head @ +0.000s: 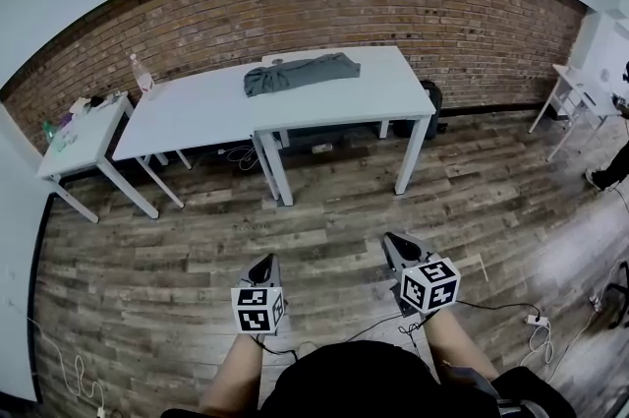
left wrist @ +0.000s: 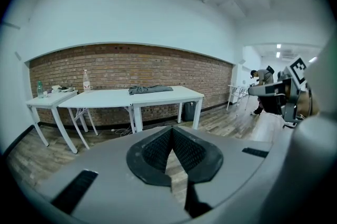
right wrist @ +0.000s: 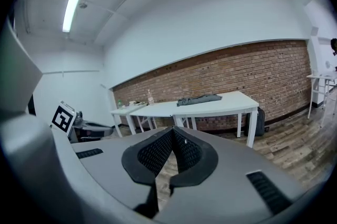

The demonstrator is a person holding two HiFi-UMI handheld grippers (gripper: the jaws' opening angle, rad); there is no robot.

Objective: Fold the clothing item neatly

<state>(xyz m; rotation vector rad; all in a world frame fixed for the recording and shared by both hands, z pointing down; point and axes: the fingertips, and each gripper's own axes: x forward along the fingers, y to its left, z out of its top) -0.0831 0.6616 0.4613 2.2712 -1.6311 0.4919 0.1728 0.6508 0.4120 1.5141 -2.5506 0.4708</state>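
A grey clothing item (head: 300,73) lies crumpled on the far part of a white table (head: 373,96) by the brick wall; it also shows as the garment (left wrist: 150,89) in the left gripper view and the garment (right wrist: 199,99) in the right gripper view. My left gripper (head: 263,266) and right gripper (head: 392,243) hover over the wooden floor, well short of the table. Both are shut with nothing between the jaws: left gripper (left wrist: 171,130), right gripper (right wrist: 172,130).
Two more white tables (head: 182,116) (head: 84,139) stand to the left, with a bottle (head: 142,74) and small items on them. Cables (head: 536,323) trail on the floor at right. A white stand (head: 570,96) and a person (left wrist: 261,80) are at the far right.
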